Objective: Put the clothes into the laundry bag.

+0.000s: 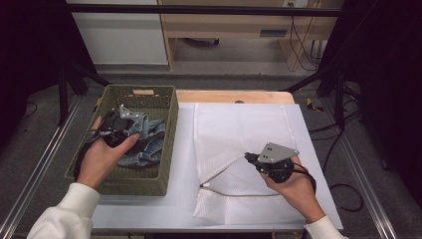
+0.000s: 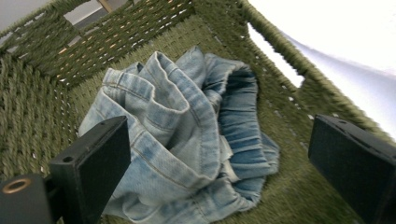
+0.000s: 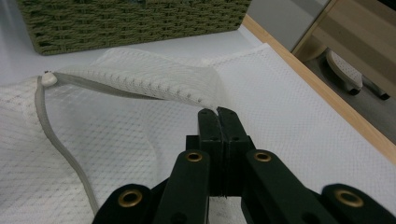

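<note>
Pinching the upper layer of the white mesh bag (image 3: 154, 77) at its zipper edge, my right tool (image 3: 218, 112) is fully closed on the fabric and lifting it so the mouth is gaping toward the basket (image 1: 164, 144). My left tool (image 2: 219, 154) is hanging over the basket with both plates spread wide, gripping nothing. The crumpled denim shorts (image 2: 187, 140) are lying on the basket floor directly between and just beyond those plates, not yet touched. The bag is resting flat on the surface (image 1: 308, 164), its zipper (image 3: 60, 149) curving left of my right tool.
</note>
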`<state>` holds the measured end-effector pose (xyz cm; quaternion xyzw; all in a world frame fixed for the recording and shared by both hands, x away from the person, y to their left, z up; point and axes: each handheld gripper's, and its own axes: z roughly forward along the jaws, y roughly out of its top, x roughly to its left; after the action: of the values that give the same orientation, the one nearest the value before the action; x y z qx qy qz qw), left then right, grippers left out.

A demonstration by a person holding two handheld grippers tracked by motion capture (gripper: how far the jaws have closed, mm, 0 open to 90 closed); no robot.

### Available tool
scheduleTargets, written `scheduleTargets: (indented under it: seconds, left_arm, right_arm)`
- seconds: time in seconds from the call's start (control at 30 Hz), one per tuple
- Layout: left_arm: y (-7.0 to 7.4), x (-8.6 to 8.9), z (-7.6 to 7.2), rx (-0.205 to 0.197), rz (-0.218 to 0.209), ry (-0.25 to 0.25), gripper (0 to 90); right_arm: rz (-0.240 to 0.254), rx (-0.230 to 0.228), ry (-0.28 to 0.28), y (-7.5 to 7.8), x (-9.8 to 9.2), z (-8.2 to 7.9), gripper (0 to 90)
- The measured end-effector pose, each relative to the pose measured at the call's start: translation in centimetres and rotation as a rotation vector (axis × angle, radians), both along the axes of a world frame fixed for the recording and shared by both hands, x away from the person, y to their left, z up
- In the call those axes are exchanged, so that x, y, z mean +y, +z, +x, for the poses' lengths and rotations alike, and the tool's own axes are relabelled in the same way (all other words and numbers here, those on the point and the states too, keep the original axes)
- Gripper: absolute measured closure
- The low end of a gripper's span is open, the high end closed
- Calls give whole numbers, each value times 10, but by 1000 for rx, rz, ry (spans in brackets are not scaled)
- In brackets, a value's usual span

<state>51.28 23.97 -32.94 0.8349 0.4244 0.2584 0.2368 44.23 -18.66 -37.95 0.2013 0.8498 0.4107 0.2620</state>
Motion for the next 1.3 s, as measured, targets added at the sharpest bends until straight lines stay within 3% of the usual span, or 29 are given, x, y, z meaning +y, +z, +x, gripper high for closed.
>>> scheduleTargets:
  seconds: [0.13,0.4,0.5,0.73,1.0,1.2,1.3]
  left_arm:
    - [-5,2,17,8,6,10,54]
    - [-12,3,36,22,3,48,55]
    - [-17,7,41,23,6,78,54]
    - [-34,12,52,82,-9,97,54]
    - [-51,21,62,97,-6,141,49]
    - [-63,24,68,116,-14,142,26]
    - [-67,23,71,140,-37,143,16]
  right_arm:
    - [0,5,2,-1,0,0,899]
    - [2,7,-2,-2,-2,2,900]
    - [1,7,-1,-2,-3,2,899]
    - [1,10,1,-2,-2,1,899]
    - [0,18,0,-2,-3,2,899]
    - [-2,26,-3,-2,-3,3,899]
    - [-1,28,1,-2,-2,2,899]
